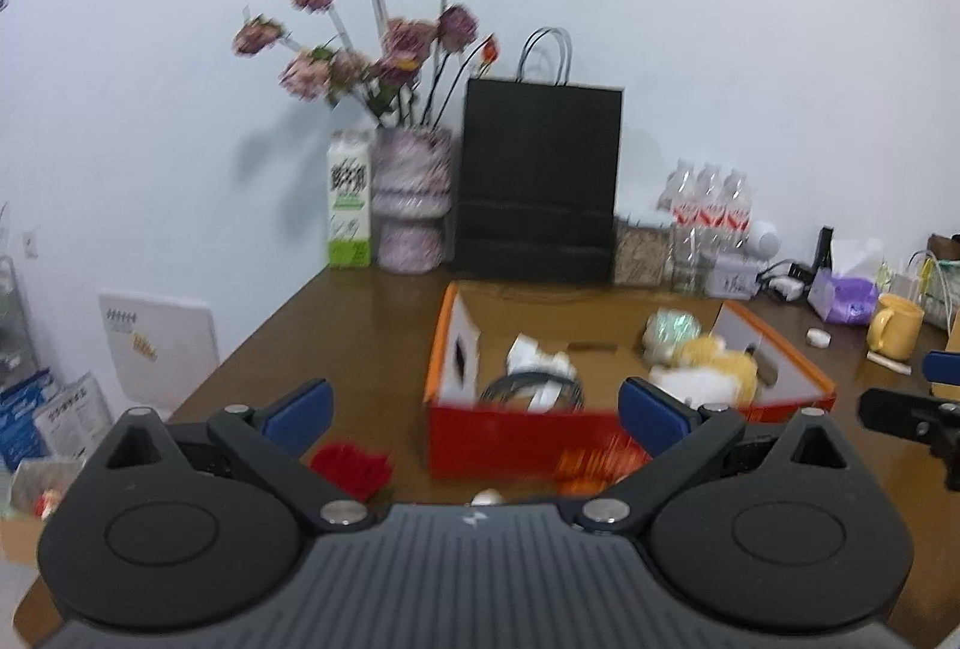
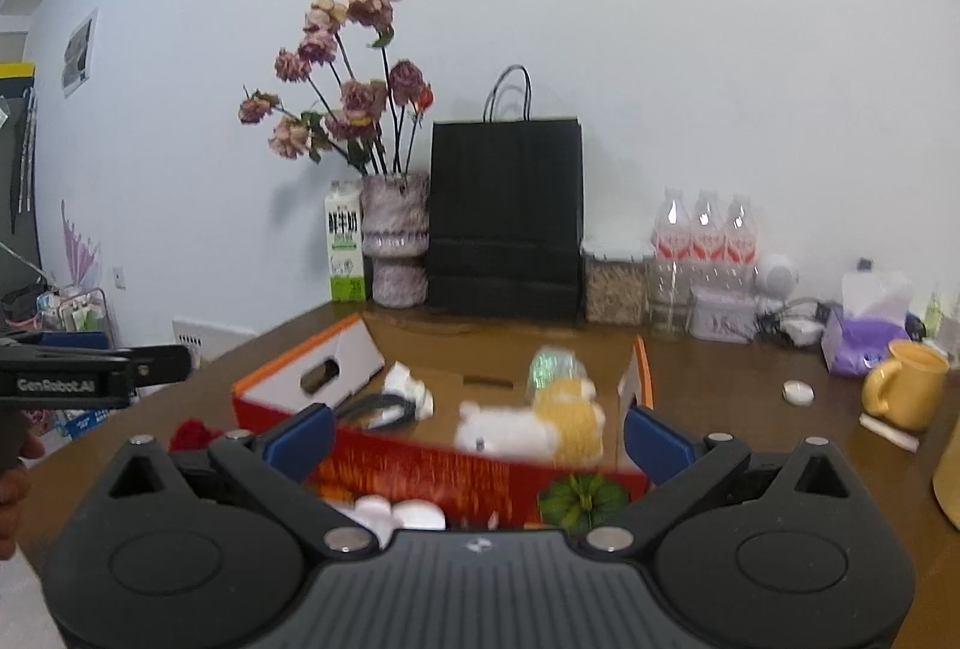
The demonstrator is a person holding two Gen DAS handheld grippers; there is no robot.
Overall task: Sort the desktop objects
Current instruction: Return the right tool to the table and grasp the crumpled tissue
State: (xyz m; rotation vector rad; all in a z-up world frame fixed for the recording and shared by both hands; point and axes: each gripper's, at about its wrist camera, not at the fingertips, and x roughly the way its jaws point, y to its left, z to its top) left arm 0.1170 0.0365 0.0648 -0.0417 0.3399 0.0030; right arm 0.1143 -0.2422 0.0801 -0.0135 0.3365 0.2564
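1. While both views were blurred, the left gripper (image 1: 474,403) hung released and empty above the brown desk (image 1: 360,325), blue fingers (image 1: 300,412) spread wide.
2. Left of the box lay a red fuzzy object (image 1: 351,469); its axis was unclear.
3. At centre sat the orange cardboard box (image 1: 600,433), long axis running left to right, holding a white-and-yellow plush toy (image 2: 534,424) lying lengthwise, white end leftward.
4. Before the box's front wall sat a green leafy object (image 2: 579,502).
5. Rightward, the right gripper (image 2: 477,433) was likewise released, empty.
6. A yellow mug (image 2: 906,391) stood far right.
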